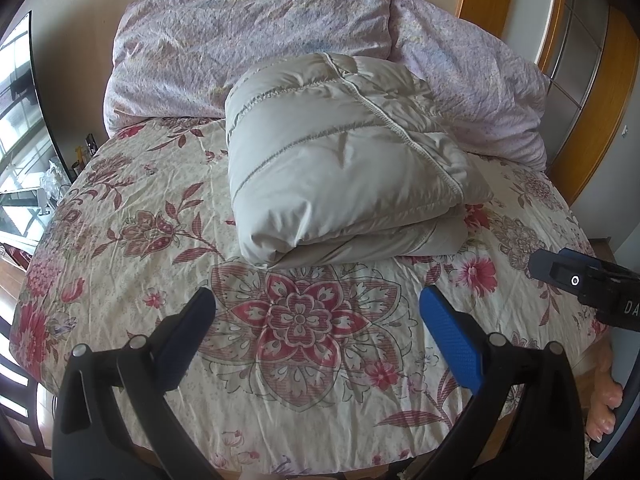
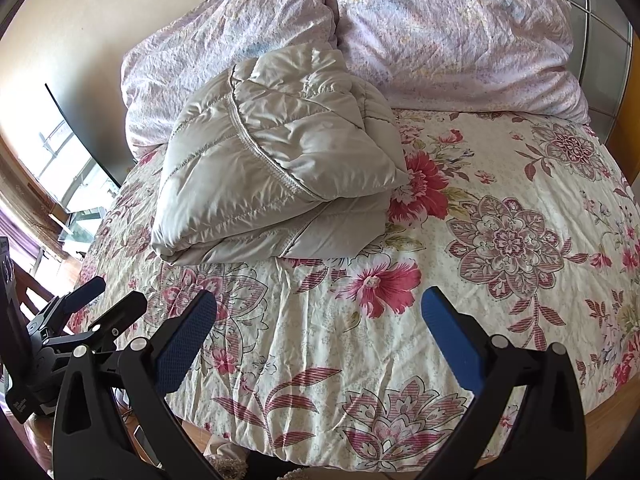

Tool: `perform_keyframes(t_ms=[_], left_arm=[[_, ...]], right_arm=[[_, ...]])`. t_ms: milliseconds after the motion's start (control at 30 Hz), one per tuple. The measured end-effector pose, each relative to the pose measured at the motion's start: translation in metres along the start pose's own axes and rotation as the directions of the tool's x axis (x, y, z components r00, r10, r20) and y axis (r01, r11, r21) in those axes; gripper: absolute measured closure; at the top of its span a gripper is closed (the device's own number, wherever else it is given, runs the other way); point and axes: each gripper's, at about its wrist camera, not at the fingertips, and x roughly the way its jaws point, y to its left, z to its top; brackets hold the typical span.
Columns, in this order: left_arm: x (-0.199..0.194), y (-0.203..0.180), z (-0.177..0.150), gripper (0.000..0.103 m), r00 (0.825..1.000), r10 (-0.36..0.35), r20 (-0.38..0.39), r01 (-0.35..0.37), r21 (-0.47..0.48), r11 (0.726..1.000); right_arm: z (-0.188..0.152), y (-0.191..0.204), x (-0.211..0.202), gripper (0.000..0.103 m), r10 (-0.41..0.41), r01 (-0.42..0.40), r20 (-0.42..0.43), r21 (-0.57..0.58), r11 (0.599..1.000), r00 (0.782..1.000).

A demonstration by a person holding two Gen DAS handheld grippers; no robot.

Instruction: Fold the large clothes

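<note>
A beige padded jacket [image 1: 340, 160] lies folded into a thick bundle on the floral bed sheet [image 1: 160, 208], near the pillows. It also shows in the right wrist view [image 2: 276, 160]. My left gripper [image 1: 318, 308] is open and empty, held above the sheet short of the jacket. My right gripper [image 2: 320, 312] is open and empty, also short of the jacket and to its right. The right gripper's body shows at the right edge of the left wrist view [image 1: 588, 284]. The left gripper shows at the lower left of the right wrist view [image 2: 108, 300].
Two lilac pillows [image 1: 248, 40] [image 2: 460, 32] lean against the wall at the head of the bed. A wooden frame [image 1: 496, 4] stands at the right. A window and a dark screen [image 1: 36, 92] are at the left. A bare foot [image 1: 606, 404] shows by the bed's near right edge.
</note>
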Motion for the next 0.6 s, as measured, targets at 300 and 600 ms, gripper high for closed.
perform_keyframes(t_ms=[300, 600], left_arm=[[0.0033, 0.0017, 0.0015, 0.002, 1.000, -0.002, -0.005, 0.002, -0.004, 1.000], [0.0049, 0.0006, 0.0026, 0.002, 1.000, 0.000, 0.003, 0.000, -0.004, 1.000]], right_arm=[[0.0001, -0.0005, 0.0007, 0.001, 0.001, -0.001, 0.000, 0.001, 1.000, 1.000], [0.0000, -0.0010, 0.0007, 0.001, 0.001, -0.001, 0.001, 0.002, 1.000, 1.000]])
